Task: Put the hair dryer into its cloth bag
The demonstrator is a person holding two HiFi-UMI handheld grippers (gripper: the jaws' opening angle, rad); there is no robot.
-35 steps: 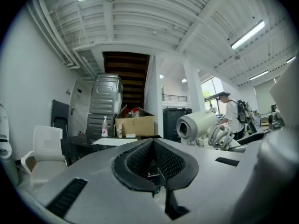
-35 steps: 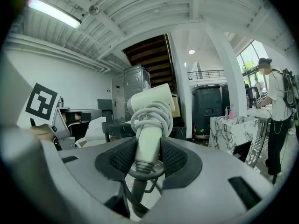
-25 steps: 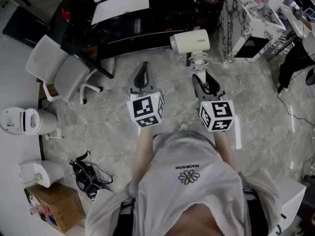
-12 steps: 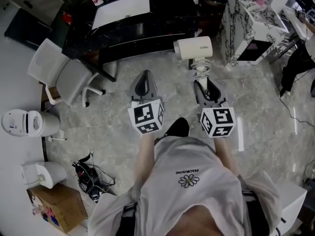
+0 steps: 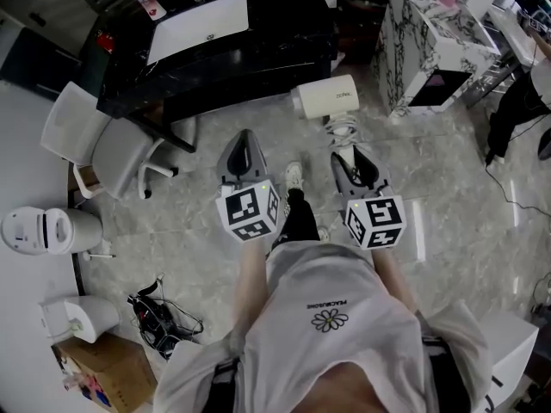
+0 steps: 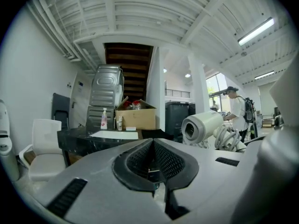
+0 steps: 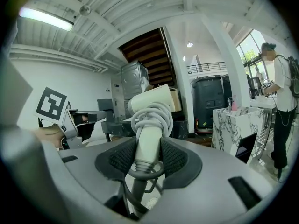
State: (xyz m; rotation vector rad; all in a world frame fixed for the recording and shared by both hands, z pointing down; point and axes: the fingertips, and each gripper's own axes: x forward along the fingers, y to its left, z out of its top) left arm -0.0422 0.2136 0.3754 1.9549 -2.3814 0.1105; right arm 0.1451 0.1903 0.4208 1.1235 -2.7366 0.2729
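A white hair dryer [image 5: 325, 98] with its cord wound round the handle stands upright in my right gripper [image 5: 350, 155], which is shut on the handle [image 7: 148, 143]. The dryer's head [image 7: 150, 101] points left, just short of the black table [image 5: 258, 54]. My left gripper [image 5: 244, 141] is beside it on the left, shut and holding nothing; in the left gripper view its jaws [image 6: 153, 158] meet and the dryer [image 6: 202, 127] shows to the right. A flat white thing [image 5: 198, 15] lies on the table; I cannot tell whether it is the cloth bag.
White chairs [image 5: 103, 140] stand left of the table and a marbled cabinet [image 5: 430, 41] to its right. A cardboard box [image 6: 136, 118] and bottles sit at the table's back. Cables [image 5: 159, 321] and a white bin [image 5: 43, 229] are on the floor at left. A person [image 7: 280, 92] stands at far right.
The person carrying the grippers has stepped toward the black table; a shoe and dark trouser leg now show between the grippers. Both grippers moved along with the step, the dryer still held.
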